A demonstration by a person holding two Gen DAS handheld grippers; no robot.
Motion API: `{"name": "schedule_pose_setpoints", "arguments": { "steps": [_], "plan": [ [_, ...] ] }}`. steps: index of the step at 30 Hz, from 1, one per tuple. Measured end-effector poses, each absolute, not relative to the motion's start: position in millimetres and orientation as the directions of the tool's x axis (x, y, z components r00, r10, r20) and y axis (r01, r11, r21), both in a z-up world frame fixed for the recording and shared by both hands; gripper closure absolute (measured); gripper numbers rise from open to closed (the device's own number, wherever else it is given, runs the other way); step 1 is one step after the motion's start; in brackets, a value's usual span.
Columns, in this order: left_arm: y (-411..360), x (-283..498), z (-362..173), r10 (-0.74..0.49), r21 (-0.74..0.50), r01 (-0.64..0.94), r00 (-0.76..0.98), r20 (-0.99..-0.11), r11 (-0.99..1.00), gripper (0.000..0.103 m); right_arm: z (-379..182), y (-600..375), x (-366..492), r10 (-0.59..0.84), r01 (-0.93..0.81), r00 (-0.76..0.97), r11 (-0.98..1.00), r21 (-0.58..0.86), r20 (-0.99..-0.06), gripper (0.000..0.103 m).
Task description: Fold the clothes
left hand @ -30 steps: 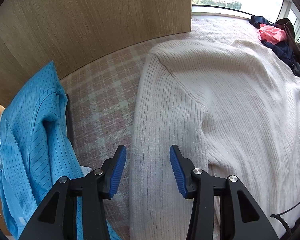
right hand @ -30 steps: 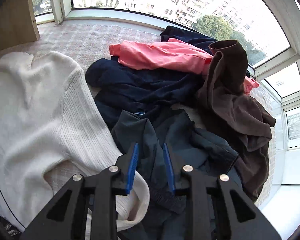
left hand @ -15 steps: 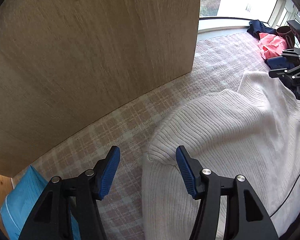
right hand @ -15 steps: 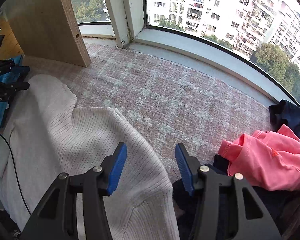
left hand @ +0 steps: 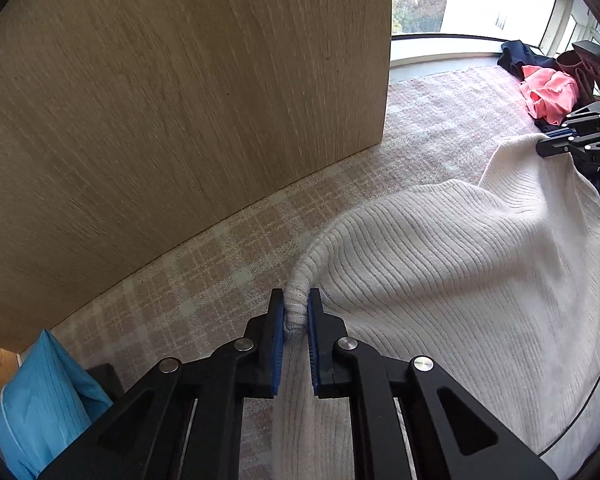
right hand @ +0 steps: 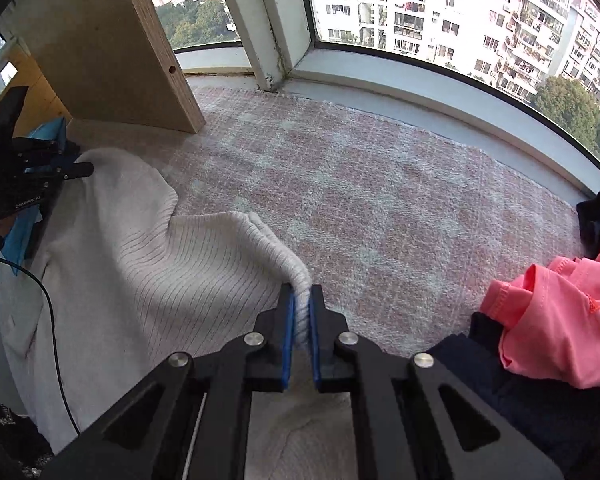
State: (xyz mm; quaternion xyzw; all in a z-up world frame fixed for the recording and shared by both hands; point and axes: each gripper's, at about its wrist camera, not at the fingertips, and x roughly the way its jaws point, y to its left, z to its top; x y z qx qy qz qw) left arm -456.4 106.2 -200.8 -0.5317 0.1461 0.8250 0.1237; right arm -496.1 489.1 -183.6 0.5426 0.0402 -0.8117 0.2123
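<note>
A cream ribbed sweater [left hand: 452,280] lies spread over the pink-and-white plaid cloth [left hand: 204,276]. My left gripper [left hand: 296,312] is shut on a pinched edge of the sweater at its near-left corner. The right wrist view shows the same sweater [right hand: 148,276], and my right gripper [right hand: 300,308] is shut on a fold of its opposite edge. Each gripper shows in the other's view: the right one [left hand: 556,138] at the far right, the left one [right hand: 60,166] at the far left. The knit sags between the two held points.
A tall wooden panel [left hand: 180,120] stands close behind the sweater on the left. A light blue garment [left hand: 44,404] hangs at lower left. A pile with a pink garment [right hand: 560,320] and dark clothes [right hand: 520,396] lies to the right. Windows [right hand: 420,8] border the far edge.
Both grippers were open half a second ago. Each has moved onto an edge of the cream sweater and shut on it, and the pinched edges now stand up off the cloth.
</note>
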Motion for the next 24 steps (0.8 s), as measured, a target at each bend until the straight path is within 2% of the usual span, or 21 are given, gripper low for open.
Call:
{"name": "schedule_pose_setpoints", "arguments": {
  "steps": [3,5,8,12,16,19,21,22,24],
  "plan": [
    [104,-443,-194,0.002,0.18,-0.329,-0.484,-0.875,-0.927,0.093,-166,508,-488,-0.286,0.317,-0.437,-0.936,0.152,-0.852,0.096],
    [102,-451,-212,0.0,0.161,-0.329,-0.438,-0.899,-0.931,0.093,-180,511,-493,-0.274,0.299,-0.42,-0.942,0.153,-0.865,0.096],
    [106,-464,-230,-0.044,0.197,-0.33,-0.417,-0.908,-0.923,0.09,-210,503,-505,-0.216,0.291,-0.369,-0.951,0.108,-0.904,0.095],
    [99,-455,-196,-0.072,0.238,-0.328,-0.446,-0.892,-0.914,0.077,-209,503,-507,-0.132,0.26,-0.375,-0.965,0.033,-0.918,0.076],
    [75,-405,-140,-0.086,0.283,-0.318,-0.516,-0.852,-0.905,0.07,-170,513,-484,-0.078,0.248,-0.465,-0.968,-0.045,-0.882,0.074],
    [54,-347,-119,-0.053,0.244,-0.32,-0.506,-0.861,-0.916,0.063,-144,522,-449,-0.163,0.25,-0.473,-0.967,0.046,-0.866,0.074],
    [55,-308,-126,-0.035,0.207,-0.322,-0.468,-0.883,-0.924,0.059,-138,528,-418,-0.217,0.239,-0.466,-0.964,0.114,-0.858,0.069],
    [55,-287,-136,-0.025,0.175,-0.31,-0.434,-0.901,-0.935,0.059,-137,531,-401,-0.239,0.23,-0.463,-0.962,0.145,-0.854,0.062],
    [53,-246,-156,-0.002,0.113,-0.283,-0.365,-0.931,-0.952,0.058,-147,533,-365,-0.254,0.214,-0.424,-0.961,0.177,-0.869,0.06]
  ]
}}
